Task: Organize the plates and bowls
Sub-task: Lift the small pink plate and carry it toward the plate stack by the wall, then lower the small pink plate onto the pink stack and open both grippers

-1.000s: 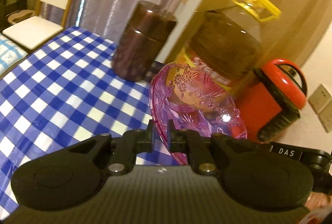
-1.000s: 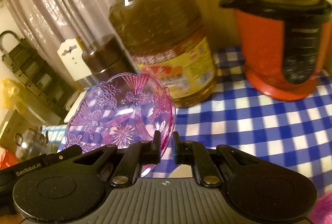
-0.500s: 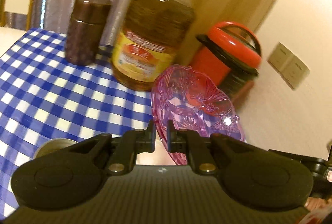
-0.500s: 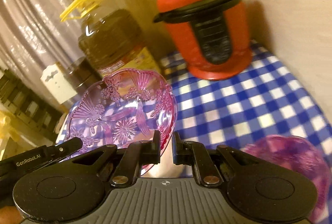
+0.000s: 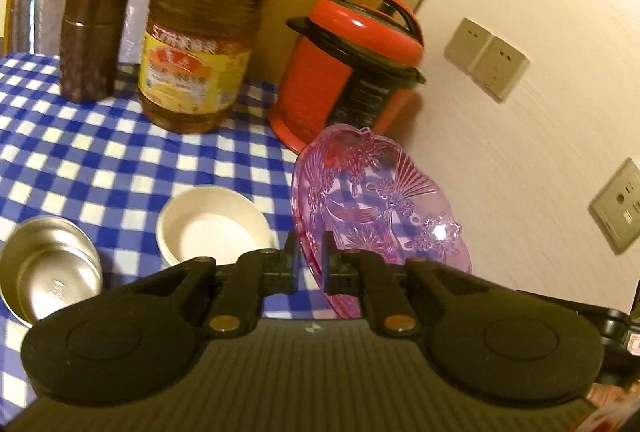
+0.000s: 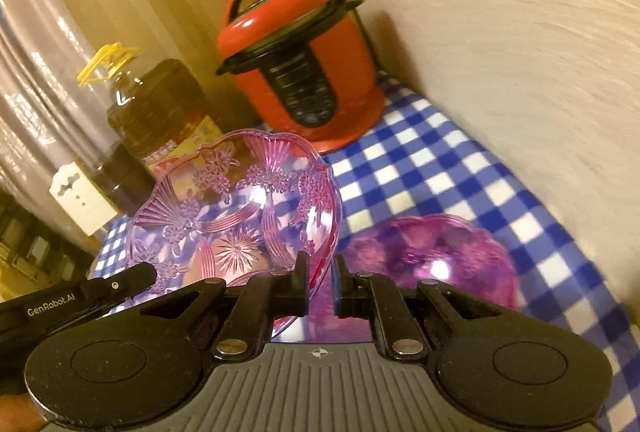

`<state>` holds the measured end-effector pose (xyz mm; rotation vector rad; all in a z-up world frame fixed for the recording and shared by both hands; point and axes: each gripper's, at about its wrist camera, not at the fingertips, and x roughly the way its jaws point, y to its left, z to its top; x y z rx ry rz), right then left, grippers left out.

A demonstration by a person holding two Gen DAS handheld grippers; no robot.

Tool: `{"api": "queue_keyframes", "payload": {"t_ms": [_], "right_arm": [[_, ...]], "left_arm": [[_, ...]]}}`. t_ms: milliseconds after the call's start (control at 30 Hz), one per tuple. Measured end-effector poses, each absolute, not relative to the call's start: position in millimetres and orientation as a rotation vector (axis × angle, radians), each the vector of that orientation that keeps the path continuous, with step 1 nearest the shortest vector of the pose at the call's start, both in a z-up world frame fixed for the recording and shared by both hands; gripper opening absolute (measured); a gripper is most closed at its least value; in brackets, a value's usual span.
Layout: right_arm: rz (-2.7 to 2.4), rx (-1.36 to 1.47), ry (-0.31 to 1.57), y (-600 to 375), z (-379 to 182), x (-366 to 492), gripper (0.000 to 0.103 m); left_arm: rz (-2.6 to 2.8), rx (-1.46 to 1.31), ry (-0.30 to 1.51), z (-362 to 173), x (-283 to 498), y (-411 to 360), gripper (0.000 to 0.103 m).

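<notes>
Both grippers hold one clear pink patterned plate above the blue checked table. My left gripper [image 5: 308,264] is shut on the plate's [image 5: 376,207] left rim. My right gripper [image 6: 320,284] is shut on the same plate's [image 6: 236,207] right rim, and the other gripper's body shows at the lower left of that view. A stack of pink plates [image 6: 436,260] lies on the table below, right of the held plate. A white bowl [image 5: 214,228] and a steel bowl [image 5: 50,268] sit on the table at the left.
A red pressure cooker [image 5: 352,63] [image 6: 296,63], a big oil bottle [image 5: 200,39] [image 6: 156,103] and a brown canister [image 5: 92,35] stand at the back of the table. A wall with sockets [image 5: 488,59] runs along the right side.
Both grippers carried the pink plate to the right and tilted down; the bowls came into the left view and the pink plate stack into the right view.
</notes>
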<state>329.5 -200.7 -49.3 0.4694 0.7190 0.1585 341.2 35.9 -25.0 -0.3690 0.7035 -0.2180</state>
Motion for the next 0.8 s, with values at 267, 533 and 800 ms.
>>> {"api": "queue_keyframes", "payload": {"t_ms": [267,533,800], "right_arm": [[0.097,0.480,0.737,-235.2,-65.4,298.7,0.011],[0.027,0.487,0.749,-266.3,-72.8,287.4,0.011],[0.001,0.460,0.797,-274.0,-82.6,291.0,0.011]], "left_arm": [[-0.288,-0.334,0.755,-36.2,338.7,-3.5,0.008],[-0.316,-0.281,0.810,-54.8,340.5,-41.3,0.009],[-0.312,-0.265,0.857,-68.1,347.8,-54.5,0.009]]}}
